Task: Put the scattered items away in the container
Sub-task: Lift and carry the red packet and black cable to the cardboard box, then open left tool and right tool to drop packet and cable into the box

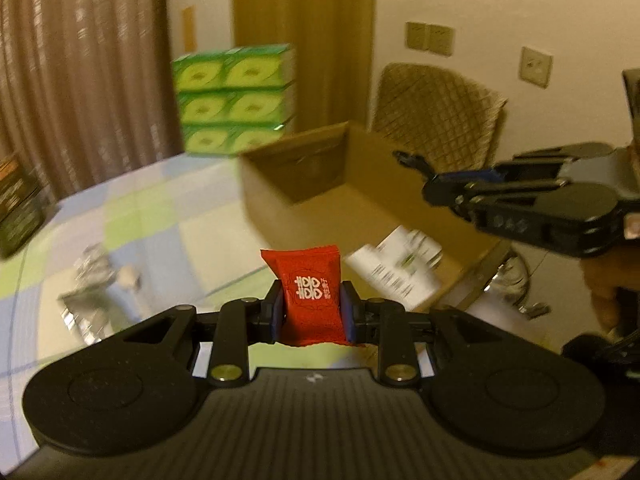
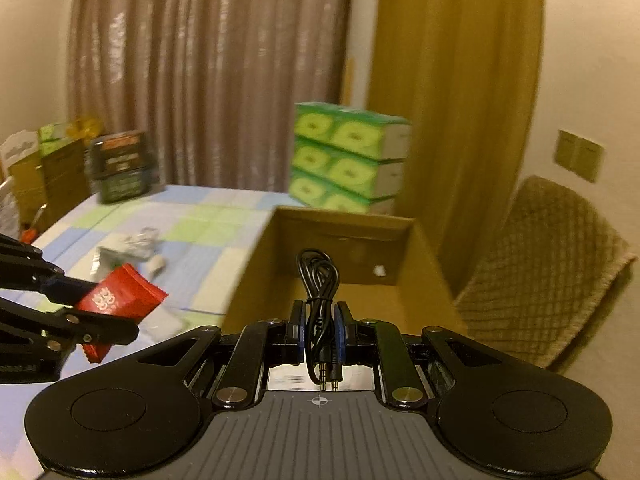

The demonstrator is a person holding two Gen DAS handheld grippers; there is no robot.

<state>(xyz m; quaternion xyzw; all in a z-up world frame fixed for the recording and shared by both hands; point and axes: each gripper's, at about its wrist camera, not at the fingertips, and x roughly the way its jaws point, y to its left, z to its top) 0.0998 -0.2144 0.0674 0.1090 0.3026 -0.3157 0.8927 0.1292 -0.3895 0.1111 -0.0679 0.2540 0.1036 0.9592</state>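
Note:
My left gripper [image 1: 311, 305] is shut on a red candy packet [image 1: 310, 300] with white characters, held above the checked tablecloth just short of the open cardboard box [image 1: 316, 172]. The same red packet [image 2: 120, 300] shows at the left of the right wrist view, in the left gripper [image 2: 86, 306]. My right gripper [image 2: 320, 322] is shut on a coiled black audio cable [image 2: 319, 280], its two plugs hanging toward the camera, in front of the cardboard box [image 2: 424, 256]. The right gripper [image 1: 432, 184] reaches in over the box from the right. A white printed carton [image 1: 396, 268] lies inside.
A stack of green tissue boxes [image 2: 348, 156] stands behind the box. A quilted chair [image 2: 548, 264] is to its right. Crumpled silver wrapping [image 2: 128, 246] and a small white piece [image 2: 156, 266] lie on the tablecloth [image 2: 192, 216]. Dark boxes [image 2: 120, 168] sit at the far left edge.

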